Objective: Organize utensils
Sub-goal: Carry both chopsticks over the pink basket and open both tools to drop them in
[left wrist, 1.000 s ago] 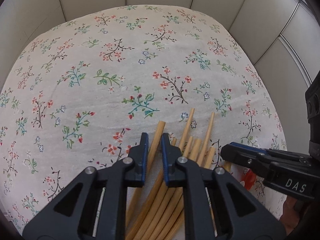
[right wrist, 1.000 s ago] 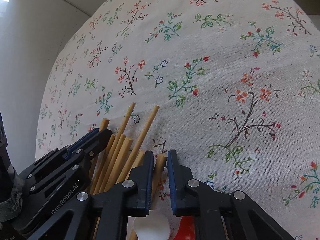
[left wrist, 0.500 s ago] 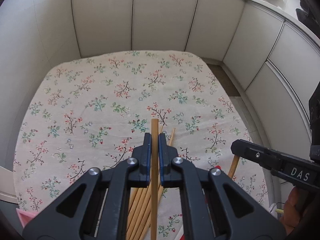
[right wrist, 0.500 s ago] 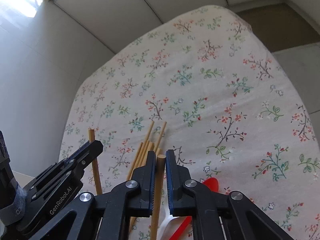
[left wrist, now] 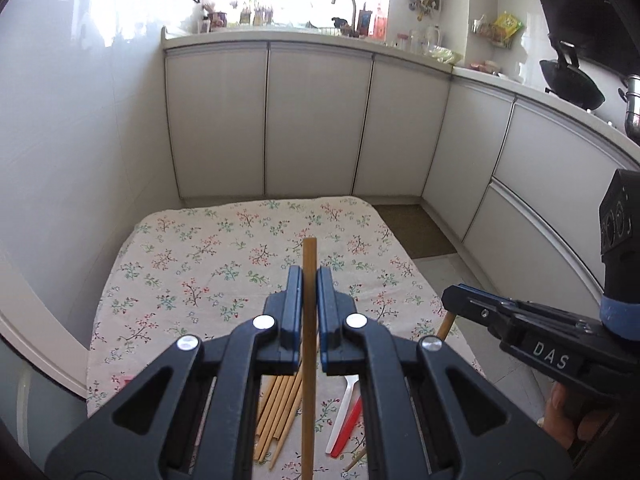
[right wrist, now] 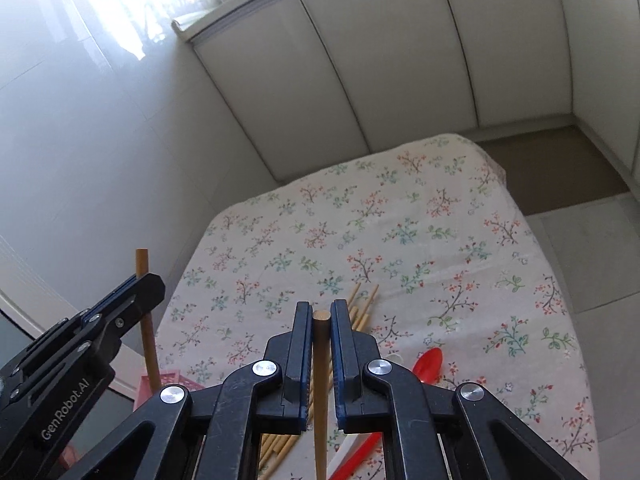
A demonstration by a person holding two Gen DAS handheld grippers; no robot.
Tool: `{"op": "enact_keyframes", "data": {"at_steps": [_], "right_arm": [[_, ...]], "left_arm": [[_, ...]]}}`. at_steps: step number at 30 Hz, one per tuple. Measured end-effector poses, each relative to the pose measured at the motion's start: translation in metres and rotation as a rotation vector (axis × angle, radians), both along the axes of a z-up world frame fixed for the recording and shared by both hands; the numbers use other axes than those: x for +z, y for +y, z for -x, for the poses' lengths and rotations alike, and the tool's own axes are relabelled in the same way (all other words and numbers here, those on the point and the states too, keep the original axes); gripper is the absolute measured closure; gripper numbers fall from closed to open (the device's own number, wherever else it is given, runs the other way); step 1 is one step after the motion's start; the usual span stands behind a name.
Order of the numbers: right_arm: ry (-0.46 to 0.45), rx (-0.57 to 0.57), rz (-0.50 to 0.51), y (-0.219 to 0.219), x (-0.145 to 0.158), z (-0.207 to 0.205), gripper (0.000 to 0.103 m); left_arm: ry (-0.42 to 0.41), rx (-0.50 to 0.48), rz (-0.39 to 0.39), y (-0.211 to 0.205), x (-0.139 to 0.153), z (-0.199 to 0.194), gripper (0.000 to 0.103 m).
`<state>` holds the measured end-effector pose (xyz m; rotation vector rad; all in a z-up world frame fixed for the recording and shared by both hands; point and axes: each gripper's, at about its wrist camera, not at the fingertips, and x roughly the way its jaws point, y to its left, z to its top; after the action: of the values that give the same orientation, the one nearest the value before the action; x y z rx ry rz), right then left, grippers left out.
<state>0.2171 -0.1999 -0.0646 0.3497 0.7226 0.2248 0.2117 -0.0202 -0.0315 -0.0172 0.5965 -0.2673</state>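
Pinching one wooden chopstick [left wrist: 309,320] between its pads, your left gripper [left wrist: 309,280] holds the stick upright above the table [left wrist: 180,248], its top standing clear above the fingertips; your right gripper [right wrist: 321,316] is clamped the same way on a second chopstick [right wrist: 321,364], whose round end sits about level with the fingertips; the loose chopsticks [left wrist: 280,412] lie in a rough bundle near the table's near edge, beside a red spoon [right wrist: 428,364] and a white spoon [left wrist: 346,404]. Judge these sticks as light, stiff and smooth; they should not bend, yet a round shaft can twist or slide in flat pads; your left grip sits well below the top, so the long lower part may swing; hold firmly without crushing; a pink basket [right wrist: 160,382] shows at the table's left edge, perhaps the place for them.
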Motion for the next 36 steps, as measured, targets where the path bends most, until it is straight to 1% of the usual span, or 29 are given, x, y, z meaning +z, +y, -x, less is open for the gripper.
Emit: {"op": "enact_keyframes", "data": {"at_steps": [5, 10, 14, 17, 23, 27, 31, 36], "right_arm": [[-0.083, 0.004, -0.014, 0.006, 0.02, 0.024, 0.096], [-0.184, 0.02, -0.027, 0.02, 0.039, 0.04, 0.096], [-0.225, 0.034, -0.052, 0.036, 0.045, 0.039, 0.096], [-0.256, 0.037, -0.065, 0.052, 0.05, 0.037, 0.096], [-0.338, 0.055, -0.089, 0.087, 0.065, 0.036, 0.096], [-0.389, 0.064, -0.1, 0.105, 0.073, 0.035, 0.096], [-0.391, 0.079, -0.103, 0.121, 0.069, 0.029, 0.096], [-0.371, 0.087, -0.074, 0.13, 0.051, 0.016, 0.096]], "left_arm": [[-0.126, 0.034, 0.077, 0.033, 0.013, 0.037, 0.095], [-0.237, 0.079, 0.1, 0.069, 0.016, 0.051, 0.095], [-0.306, 0.131, 0.133, 0.099, 0.015, 0.054, 0.095], [-0.37, 0.181, 0.124, 0.114, 0.012, 0.051, 0.095], [-0.472, 0.234, 0.121, 0.123, 0.01, 0.044, 0.095], [-0.527, 0.258, 0.125, 0.124, 0.011, 0.041, 0.095], [-0.551, 0.268, 0.11, 0.124, 0.004, 0.036, 0.095], [-0.531, 0.275, 0.082, 0.123, -0.009, 0.024, 0.095]]}}
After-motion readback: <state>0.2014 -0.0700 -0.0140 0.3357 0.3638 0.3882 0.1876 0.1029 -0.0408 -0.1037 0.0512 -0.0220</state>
